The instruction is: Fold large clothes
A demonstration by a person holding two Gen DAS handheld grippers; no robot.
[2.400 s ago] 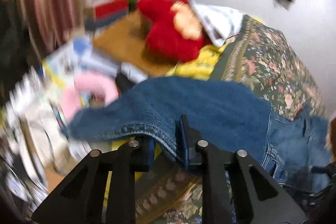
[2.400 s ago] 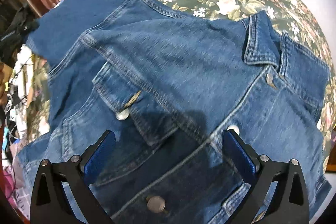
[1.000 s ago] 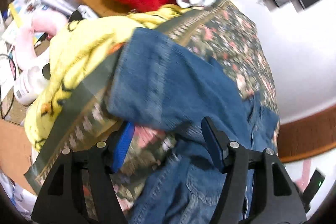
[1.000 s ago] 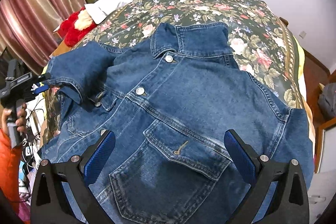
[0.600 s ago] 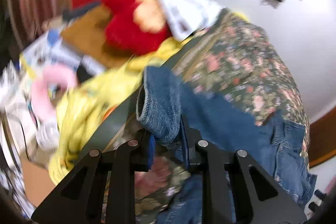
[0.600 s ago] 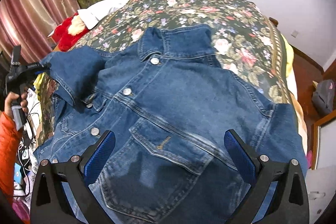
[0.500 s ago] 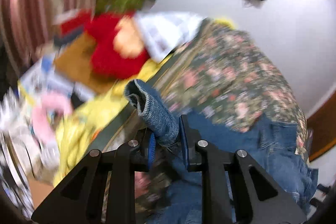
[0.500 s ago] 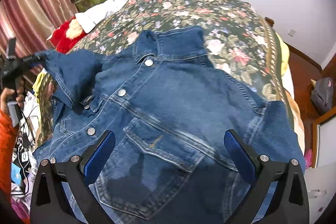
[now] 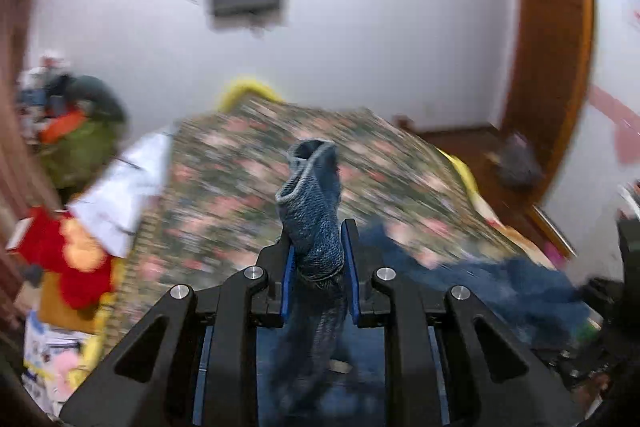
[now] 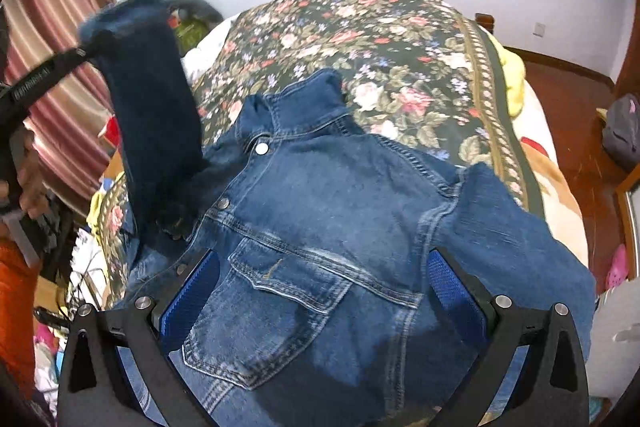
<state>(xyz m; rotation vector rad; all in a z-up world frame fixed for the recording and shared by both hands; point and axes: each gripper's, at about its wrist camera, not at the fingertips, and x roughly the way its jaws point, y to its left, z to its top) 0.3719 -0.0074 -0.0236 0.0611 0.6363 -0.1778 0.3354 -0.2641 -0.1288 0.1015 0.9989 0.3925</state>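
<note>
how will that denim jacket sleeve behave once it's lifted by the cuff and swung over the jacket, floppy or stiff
Probably half stiff: the sleeve stands as a fat tube under the left gripper, barely drooping. Likely heavy for cloth, since the thick jacket lies bulky on the bedspread. It should not slip; the pads pinch the bunched cuff.

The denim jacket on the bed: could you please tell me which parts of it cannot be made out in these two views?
- Denim jacket hem: right wrist view, cut off by the bottom edge and the right hand-held gripper.
- Jacket body: left wrist view, motion-blurred, partly behind the left hand-held gripper.
- Raised sleeve cuff: right wrist view, blurred.
- Far sleeve end: right wrist view, hidden past the bed's edge.
</note>
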